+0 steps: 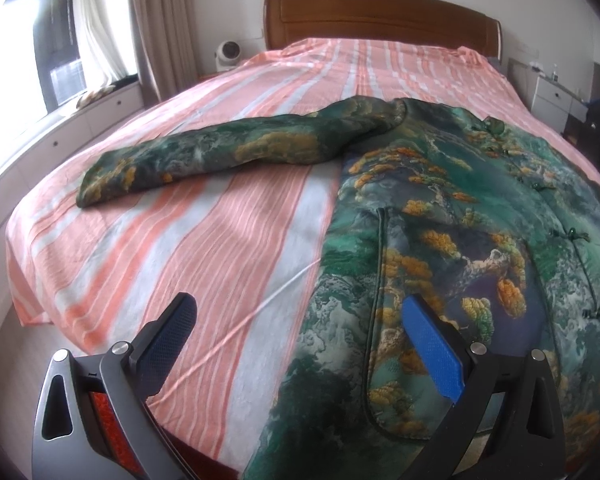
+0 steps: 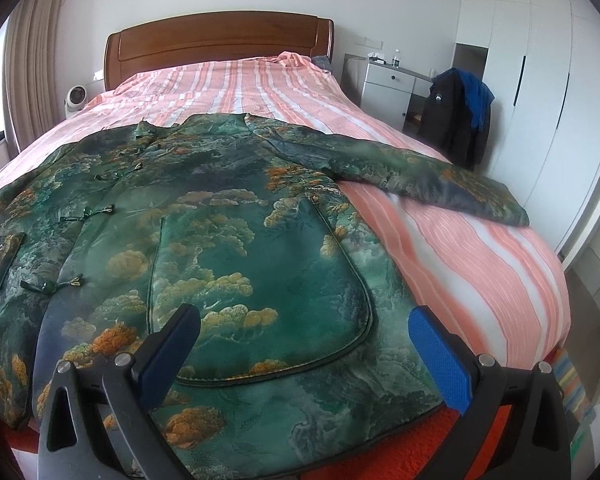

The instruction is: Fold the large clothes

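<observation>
A large green brocade jacket (image 2: 228,208) patterned with orange and gold clouds lies flat, front up, across the foot end of a bed covered by a pink-and-white striped sheet (image 1: 204,240). Both sleeves stretch outward from the jacket's shoulders onto bare sheet.

The left gripper (image 1: 300,336) hovers over the jacket's left hem edge, its blue-padded fingers (image 1: 432,344) spread wide and holding nothing. The right gripper (image 2: 304,340) hangs above the jacket's rounded patch pocket (image 2: 268,280), fingers equally wide apart and empty.

Beyond the jacket stands a brown wooden headboard (image 2: 220,42), with a small white round fan (image 1: 227,54) beside it.

The left wrist view alone shows a window with cream curtains (image 1: 96,28) and the left sleeve (image 1: 204,152). The right wrist view alone shows a dark coat draped over a chair (image 2: 456,116), a white bedside cabinet (image 2: 388,88), tall white wardrobe doors (image 2: 540,80) and the right sleeve (image 2: 420,172).
</observation>
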Demonstrator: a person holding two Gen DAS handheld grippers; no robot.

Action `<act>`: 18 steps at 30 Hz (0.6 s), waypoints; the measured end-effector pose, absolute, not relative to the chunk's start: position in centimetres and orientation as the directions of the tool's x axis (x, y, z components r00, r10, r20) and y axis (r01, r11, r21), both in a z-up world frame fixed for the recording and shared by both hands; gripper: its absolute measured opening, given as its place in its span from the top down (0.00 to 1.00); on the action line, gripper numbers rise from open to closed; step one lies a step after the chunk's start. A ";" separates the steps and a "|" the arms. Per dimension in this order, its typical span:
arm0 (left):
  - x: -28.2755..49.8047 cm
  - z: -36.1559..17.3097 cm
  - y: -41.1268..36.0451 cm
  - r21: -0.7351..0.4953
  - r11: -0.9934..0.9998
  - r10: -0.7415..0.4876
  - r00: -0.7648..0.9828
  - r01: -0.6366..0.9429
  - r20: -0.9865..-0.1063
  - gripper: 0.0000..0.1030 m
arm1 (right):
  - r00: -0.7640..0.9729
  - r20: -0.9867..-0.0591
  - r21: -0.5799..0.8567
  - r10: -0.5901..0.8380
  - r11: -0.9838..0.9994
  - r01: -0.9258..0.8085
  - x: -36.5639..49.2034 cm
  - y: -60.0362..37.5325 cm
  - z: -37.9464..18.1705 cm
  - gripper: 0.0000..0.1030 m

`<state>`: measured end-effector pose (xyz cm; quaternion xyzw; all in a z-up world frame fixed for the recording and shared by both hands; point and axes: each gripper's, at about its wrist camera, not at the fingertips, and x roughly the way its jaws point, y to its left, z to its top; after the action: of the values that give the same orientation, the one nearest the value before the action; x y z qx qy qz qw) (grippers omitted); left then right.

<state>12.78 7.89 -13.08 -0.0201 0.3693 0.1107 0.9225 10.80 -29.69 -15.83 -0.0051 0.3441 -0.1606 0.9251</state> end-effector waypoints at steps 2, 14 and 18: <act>12.8 -13.1 8.0 0.046 0.974 0.192 0.702 -0.222 -0.686 0.01 | 0.710 -0.637 -0.120 -0.301 0.948 0.295 10.9 -29.7 -15.9 0.01; 13.1 -13.0 8.9 0.046 0.965 0.220 0.701 -0.259 -0.678 0.01 | 0.809 -0.569 0.131 -0.146 0.955 0.265 11.7 -38.0 -11.1 0.01; 12.9 -12.9 8.9 0.048 0.964 0.226 0.703 -0.263 -0.674 0.01 | 0.823 -0.557 0.345 -0.108 0.872 0.347 13.8 -48.8 -10.9 0.01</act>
<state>12.93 8.86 -12.90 -0.0257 0.3616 0.1326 0.9225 13.81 -48.76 -10.93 0.2212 0.2708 -0.1225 0.9288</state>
